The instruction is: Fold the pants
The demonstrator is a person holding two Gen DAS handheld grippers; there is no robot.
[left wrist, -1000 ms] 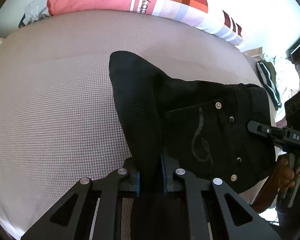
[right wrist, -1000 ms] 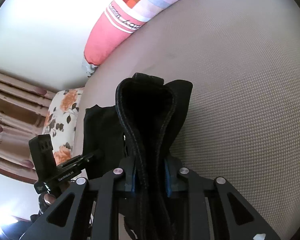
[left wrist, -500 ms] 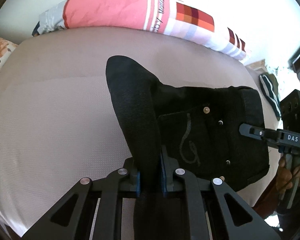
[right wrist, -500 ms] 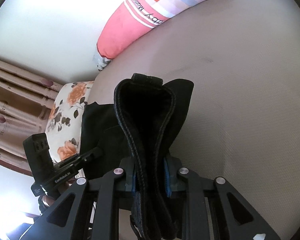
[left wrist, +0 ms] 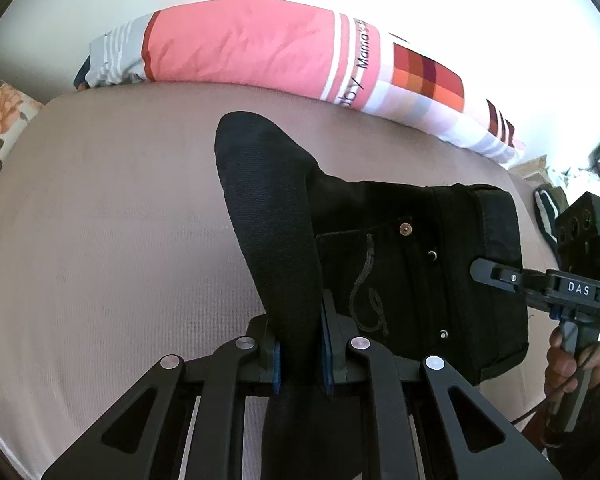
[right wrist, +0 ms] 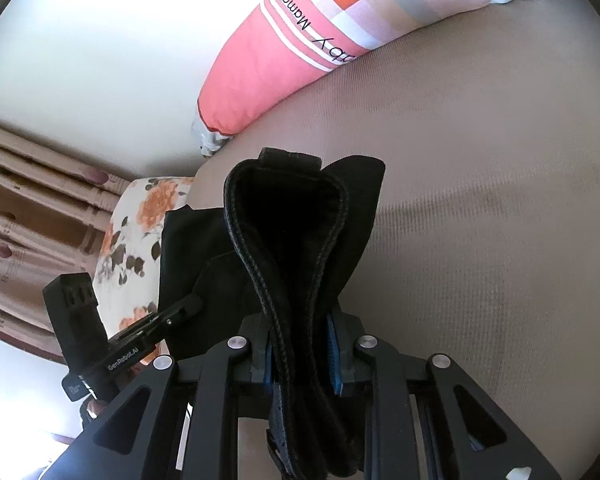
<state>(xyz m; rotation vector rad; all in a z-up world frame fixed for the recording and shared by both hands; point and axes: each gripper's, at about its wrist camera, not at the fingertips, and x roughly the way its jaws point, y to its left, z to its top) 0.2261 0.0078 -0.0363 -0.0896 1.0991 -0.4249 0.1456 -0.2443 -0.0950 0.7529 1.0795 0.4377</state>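
Left wrist: pants [left wrist: 416,256] pinched inside left claw [left wrist: 300,354].

Right tool [right wrist: 302,354] clamps black pants [right wrist: 296,240] over bed [right wrist: 480,200].

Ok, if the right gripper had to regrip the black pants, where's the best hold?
Judging by this pose, the thick stitched waistband of the pants, approached from their right-hand end: it is a firm doubled edge, already pinched in the right gripper.

Both grippers are black linkage frames with silver screws; the left gripper [left wrist: 300,354] and right gripper [right wrist: 303,360] have blue-padded fingers [left wrist: 276,366].
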